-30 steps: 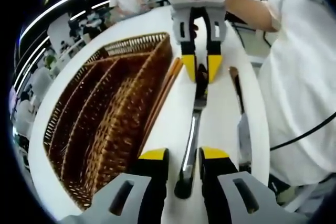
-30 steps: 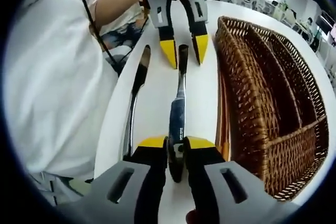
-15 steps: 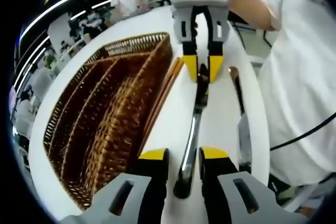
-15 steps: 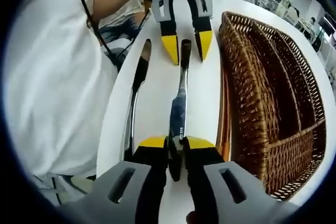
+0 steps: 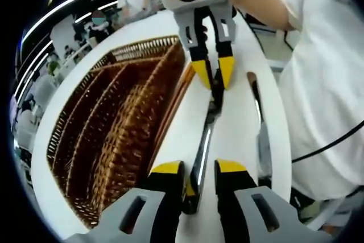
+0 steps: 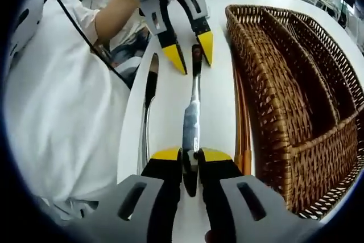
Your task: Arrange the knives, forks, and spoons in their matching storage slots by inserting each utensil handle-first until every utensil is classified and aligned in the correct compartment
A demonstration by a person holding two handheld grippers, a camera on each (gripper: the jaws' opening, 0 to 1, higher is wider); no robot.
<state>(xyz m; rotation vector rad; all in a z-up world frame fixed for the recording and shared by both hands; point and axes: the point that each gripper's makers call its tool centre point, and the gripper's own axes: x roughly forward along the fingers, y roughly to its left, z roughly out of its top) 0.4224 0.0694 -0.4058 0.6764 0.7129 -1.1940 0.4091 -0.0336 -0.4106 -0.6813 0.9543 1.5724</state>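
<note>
A table knife (image 5: 205, 140) lies lengthwise between my two grippers, which face each other over the white table (image 5: 239, 135). My right gripper (image 6: 190, 155) is shut on the knife's (image 6: 191, 123) blade end; it enters the left gripper view from the top (image 5: 214, 75). My left gripper (image 5: 199, 166) is open, its jaws on either side of the dark handle end without touching it; it also appears in the right gripper view (image 6: 190, 55). A wicker basket (image 5: 114, 123) with three long slots stands beside the knife (image 6: 296, 83).
A second knife (image 5: 259, 123) lies on the table parallel to the first, on the person's side (image 6: 148, 101). Orange chopsticks (image 5: 173, 106) lie against the basket's wall (image 6: 243, 123). A person in white (image 5: 324, 83) stands close at the table edge.
The right gripper has shifted toward the basket side while still holding the knife, and the knife now slants a little. The left gripper stays open around the handle end.
</note>
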